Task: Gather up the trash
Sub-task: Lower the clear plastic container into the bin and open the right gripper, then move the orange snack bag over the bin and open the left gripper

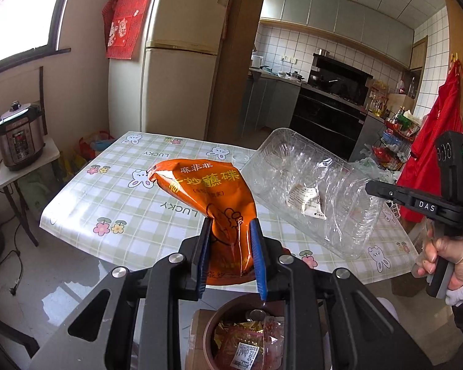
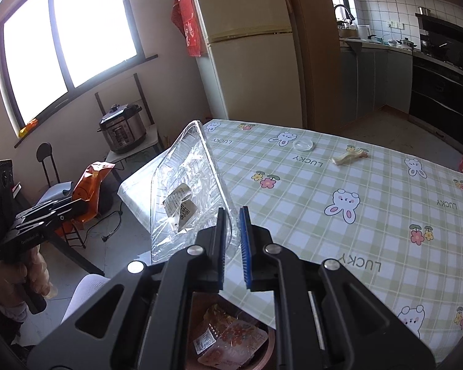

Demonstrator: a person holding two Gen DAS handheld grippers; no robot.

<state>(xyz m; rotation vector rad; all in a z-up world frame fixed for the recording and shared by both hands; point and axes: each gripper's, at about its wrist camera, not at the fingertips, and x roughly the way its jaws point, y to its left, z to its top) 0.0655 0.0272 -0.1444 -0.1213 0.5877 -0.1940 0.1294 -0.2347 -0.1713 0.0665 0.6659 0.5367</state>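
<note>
Trash fills both tongs: the left tongs clamp an orange snack bag, its lower end hidden behind the fingers, and the right tongs pinch the rim of a clear plastic tray (label inside unreadable). Both point slightly downward, held above a brown bin half covered by the frames. Only the right wrist view shows a crumpled wrapper and small clear lid on the tabletop.
</note>
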